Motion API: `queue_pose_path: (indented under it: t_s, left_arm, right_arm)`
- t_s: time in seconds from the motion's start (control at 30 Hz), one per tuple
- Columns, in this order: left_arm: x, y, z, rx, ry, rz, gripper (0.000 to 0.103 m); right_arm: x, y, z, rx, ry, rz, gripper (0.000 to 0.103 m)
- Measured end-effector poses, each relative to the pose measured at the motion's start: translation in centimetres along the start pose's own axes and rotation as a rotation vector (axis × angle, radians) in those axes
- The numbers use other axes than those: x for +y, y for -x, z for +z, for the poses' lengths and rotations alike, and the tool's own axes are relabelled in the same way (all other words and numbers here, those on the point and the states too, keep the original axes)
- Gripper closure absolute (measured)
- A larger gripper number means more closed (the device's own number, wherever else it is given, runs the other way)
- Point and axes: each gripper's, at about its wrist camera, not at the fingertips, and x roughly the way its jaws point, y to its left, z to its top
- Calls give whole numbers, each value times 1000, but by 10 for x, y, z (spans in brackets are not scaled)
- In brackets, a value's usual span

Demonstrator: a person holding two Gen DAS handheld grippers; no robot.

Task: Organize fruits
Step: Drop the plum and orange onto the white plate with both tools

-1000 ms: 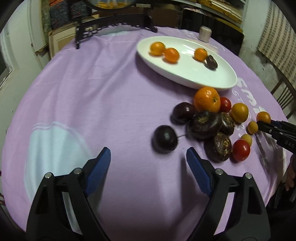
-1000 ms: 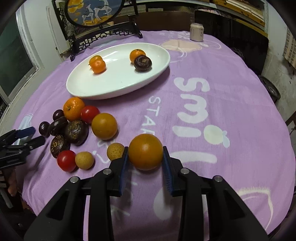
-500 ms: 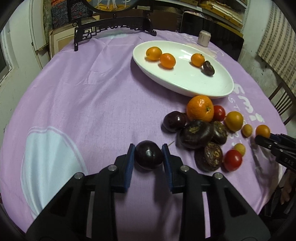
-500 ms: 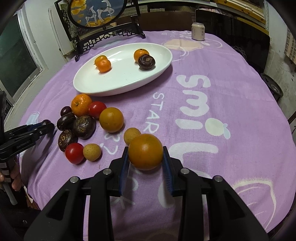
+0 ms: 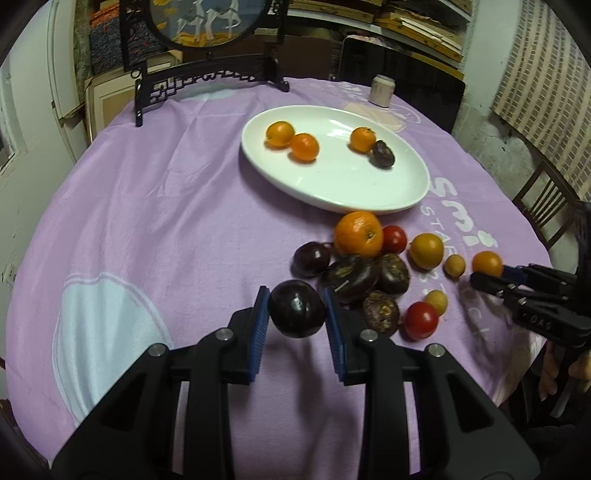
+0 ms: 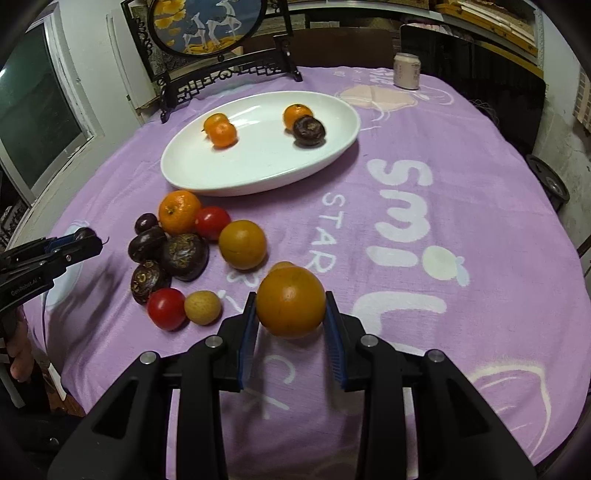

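My left gripper (image 5: 296, 314) is shut on a dark purple plum (image 5: 296, 308) and holds it above the purple cloth, left of the fruit pile. My right gripper (image 6: 290, 314) is shut on an orange fruit (image 6: 290, 301), lifted above the cloth. A white oval plate (image 5: 343, 188) holds three small oranges and one dark fruit; it also shows in the right wrist view (image 6: 258, 166). A pile of loose fruit lies in front of the plate: a large orange (image 5: 358, 233), red tomatoes, dark fruits, small yellow ones.
A black carved stand with a round picture (image 6: 207, 26) stands at the table's far edge. A can (image 6: 406, 70) stands at the far right. A chair (image 5: 546, 210) is beyond the table's right edge.
My left gripper closed on the plum and lifted it off the cloth. My right gripper kept its hold on the orange fruit and rose a little.
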Motion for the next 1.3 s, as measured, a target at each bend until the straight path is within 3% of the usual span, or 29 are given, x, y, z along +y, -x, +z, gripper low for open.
queue_pose_path:
  t_s: [0.13,0.23,0.43,0.57,0.77,0.97,1.0,1.03,1.07,1.3]
  left_arm:
    - [-5,-8,21,23,-9,-18,73]
    - [-5,-21,58,18,-3,11,73]
    - [-10,-61,154,-16,52,51,73]
    - [-3,-92,187,8,120,21,73]
    - [4,-116,184,30,127,4,73]
    - [-3,-125,184,36,112,-27,73]
    - [-2,-125,183,34,116,-33,67]
    - [-1,-125,183,32,121,-38,46]
    - [1,-123,182,21,134,-37,37]
    - [10,-109,166,-4,153,-15,36]
  right_arm:
    - [11,-7,17,19,23,63,68]
    - [21,-6,46,-13,52,87,68]
    - [35,-42,129,-31,106,22,69]
    - [32,-83,168,-5,106,-33,69]
    - [16,-111,171,21,69,-8,69]
    - [30,-114,173,0,103,11,68]
    - [31,-114,173,-6,108,7,65]
    - [32,-115,173,-19,115,-6,61]
    - [32,-114,172,-26,121,-24,51]
    - [25,-102,159,-51,114,-54,49]
